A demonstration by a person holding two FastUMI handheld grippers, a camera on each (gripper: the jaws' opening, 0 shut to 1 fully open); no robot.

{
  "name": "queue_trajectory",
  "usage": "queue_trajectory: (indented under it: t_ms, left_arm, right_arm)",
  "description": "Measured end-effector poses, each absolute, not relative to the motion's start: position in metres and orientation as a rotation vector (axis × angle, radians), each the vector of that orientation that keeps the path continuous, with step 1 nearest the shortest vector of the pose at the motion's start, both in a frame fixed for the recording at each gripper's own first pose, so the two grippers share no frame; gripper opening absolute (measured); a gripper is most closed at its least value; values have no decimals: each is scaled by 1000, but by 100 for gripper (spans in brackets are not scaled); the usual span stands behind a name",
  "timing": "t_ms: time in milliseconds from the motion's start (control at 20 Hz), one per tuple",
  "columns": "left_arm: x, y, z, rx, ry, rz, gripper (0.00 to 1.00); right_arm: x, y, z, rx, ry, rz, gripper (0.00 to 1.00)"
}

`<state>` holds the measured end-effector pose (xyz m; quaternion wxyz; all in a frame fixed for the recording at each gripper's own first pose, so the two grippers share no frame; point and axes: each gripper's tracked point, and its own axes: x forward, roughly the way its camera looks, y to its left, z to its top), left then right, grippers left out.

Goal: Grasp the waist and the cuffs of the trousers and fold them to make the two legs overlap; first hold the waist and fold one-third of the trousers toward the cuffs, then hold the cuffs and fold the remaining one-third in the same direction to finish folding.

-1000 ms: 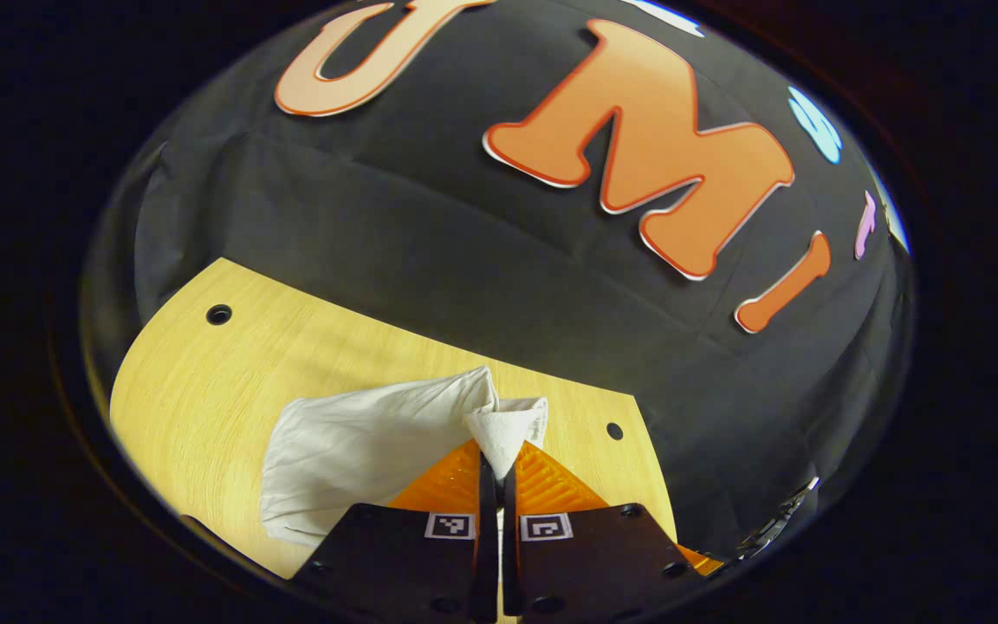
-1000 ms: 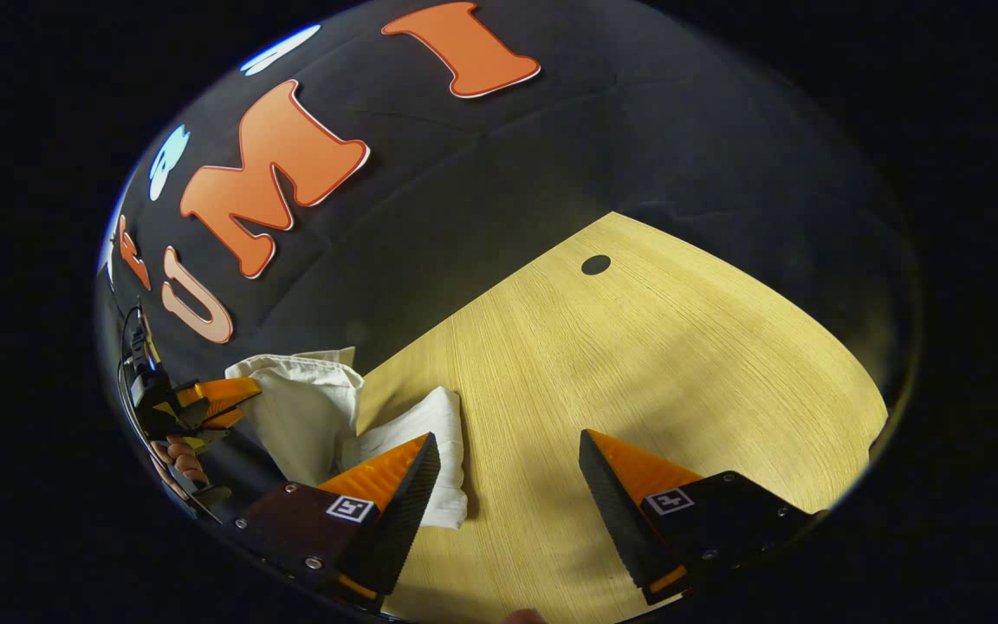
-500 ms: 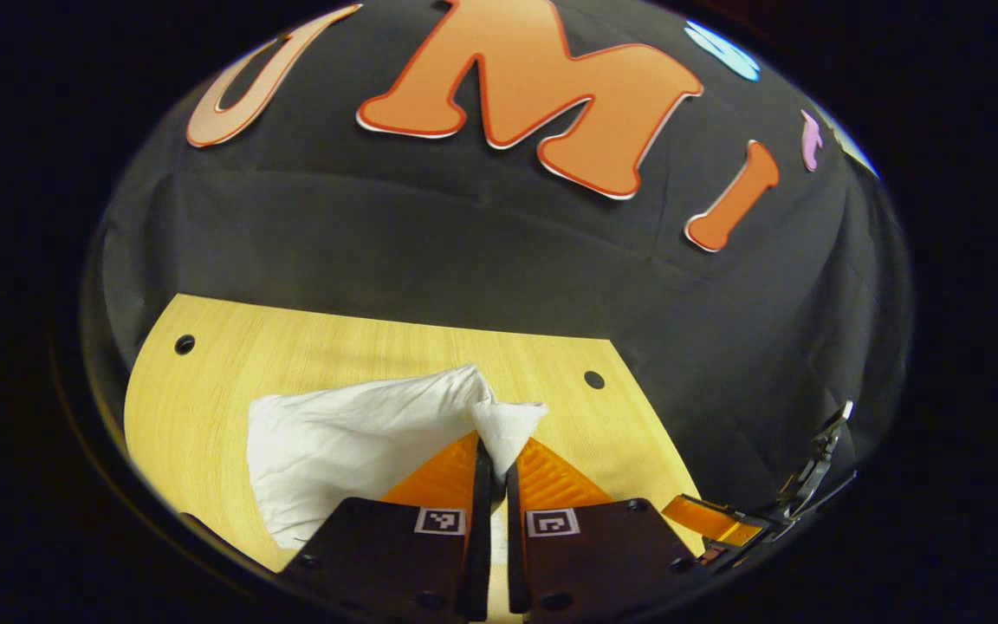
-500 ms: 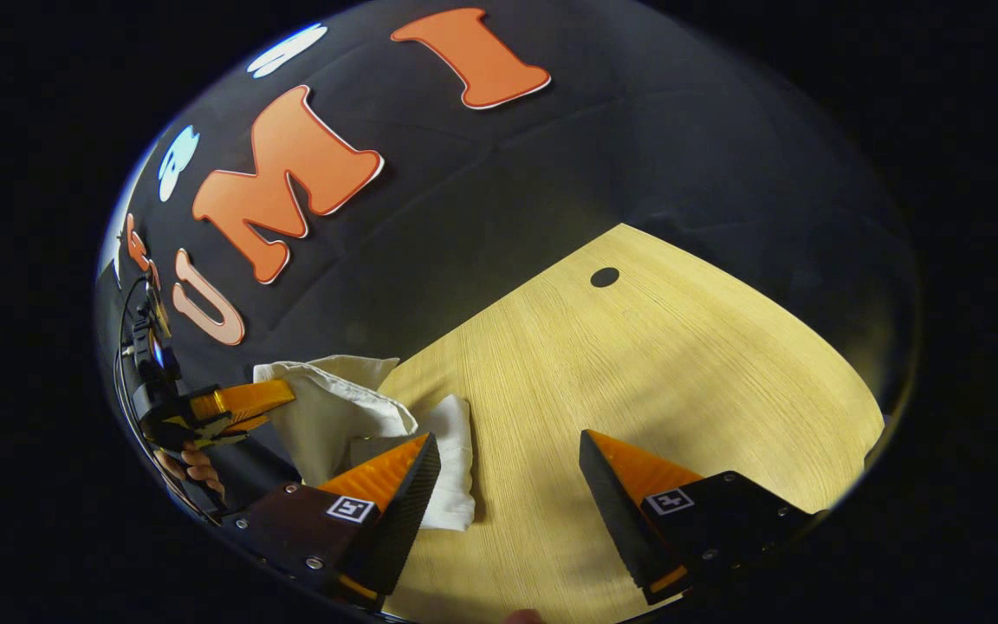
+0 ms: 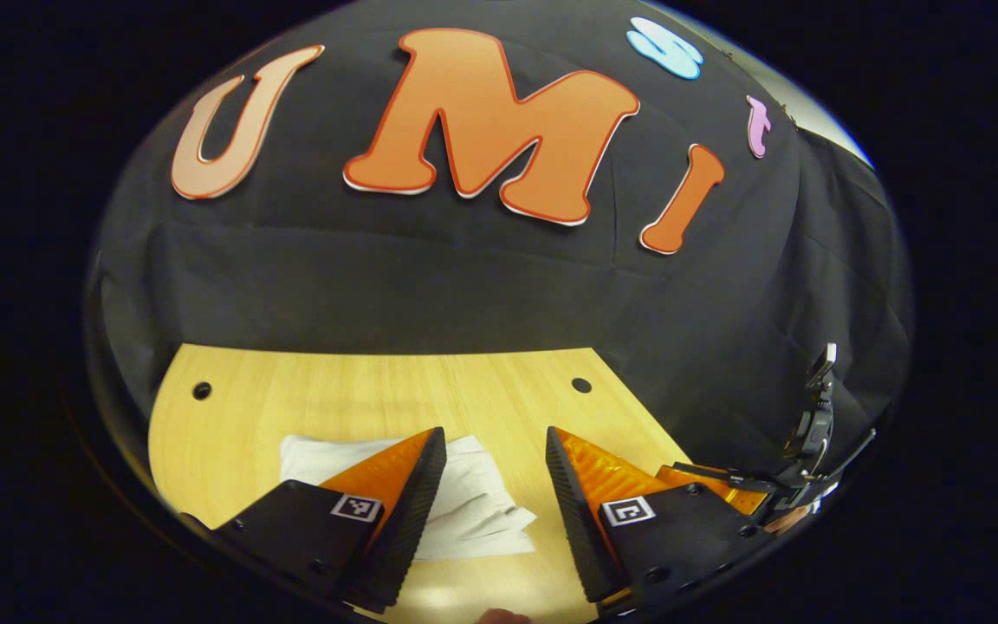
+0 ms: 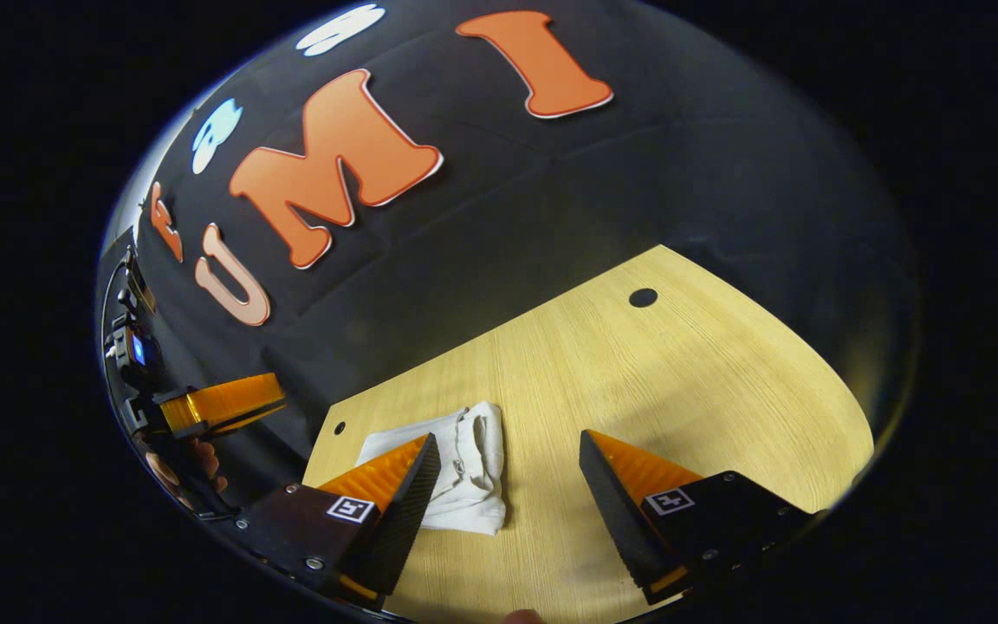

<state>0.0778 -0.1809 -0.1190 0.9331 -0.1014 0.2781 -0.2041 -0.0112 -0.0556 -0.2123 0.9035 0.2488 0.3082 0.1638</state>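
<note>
Folded white cloth trousers (image 5: 473,507) lying low-centre on pale wooden desk (image 5: 360,390); both grippers (image 5: 489,485) (image 6: 508,490) hovering agape, gripping nothing—lift straight clear without snagging.

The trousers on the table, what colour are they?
White, the trousers are plain with no pattern; clearest in the right gripper view.

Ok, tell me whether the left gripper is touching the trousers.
Cannot tell. In the left gripper view the left gripper is open, and one finger overlaps the trousers on the table; contact unclear.
</note>
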Motion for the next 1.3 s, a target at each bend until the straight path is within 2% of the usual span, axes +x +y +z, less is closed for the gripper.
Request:
queue_trajectory:
  t_ms: [50, 150, 200, 300, 550, 900, 1100, 1300]
  left_arm:
    - [76, -172, -111, -183, 537, -404, 84]
    - [70, -151, -97, -137, 472, -377, 83]
    - [66, -140, -92, -119, 456, -361, 91]
    - [59, -119, -84, -102, 433, -317, 96]
    - [42, -59, -45, -33, 265, -188, 96]
    - [-1, -7, -10, -27, 41, -94, 96]
    - [-26, 7, -5, 0, -43, -87, 96]
    - [-24, 15, -12, -7, -33, -88, 97]
  right_arm:
    - [-13, -53, -205, 493, 621, 347, 98]
    - [-13, -48, -188, 453, 574, 360, 97]
    - [-12, -43, -178, 449, 561, 368, 97]
    - [-13, -35, -157, 446, 525, 386, 98]
    - [-11, -31, -91, 278, 335, 379, 97]
    - [-33, -15, -21, 100, 38, 296, 98]
    - [-55, 0, -28, 54, 52, 290, 98]
    - [-62, 15, -32, 82, 86, 291, 98]
